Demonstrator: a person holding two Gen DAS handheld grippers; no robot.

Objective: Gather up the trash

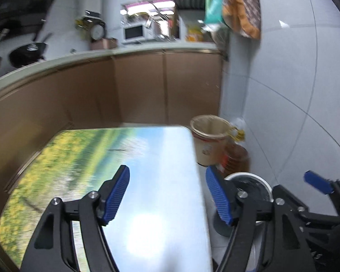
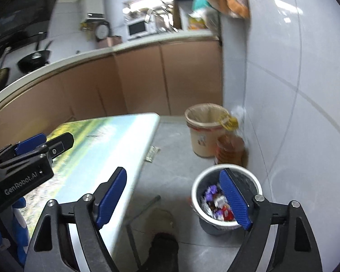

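A small grey trash bin with a white rim [image 2: 226, 195] stands on the floor by the wall, holding several crumpled wrappers [image 2: 217, 204]. My right gripper [image 2: 174, 195] is open and empty, held above the floor between the table edge and the bin. My left gripper [image 1: 167, 195] is open and empty over the table's right edge; the bin [image 1: 249, 183] shows partly behind its right finger. The right gripper [image 1: 317, 183] appears at the left wrist view's lower right. A small flat wrapper [image 2: 152, 153] lies on the floor by the table edge.
A table with a landscape-print top [image 1: 102, 158] [image 2: 97, 149] fills the lower left. A larger beige bin with a liner [image 2: 204, 129] and an oil bottle [image 2: 231, 149] stand against the tiled wall. Brown kitchen cabinets [image 2: 147, 72] run behind. A dark shoe [image 2: 163, 249] is on the floor.
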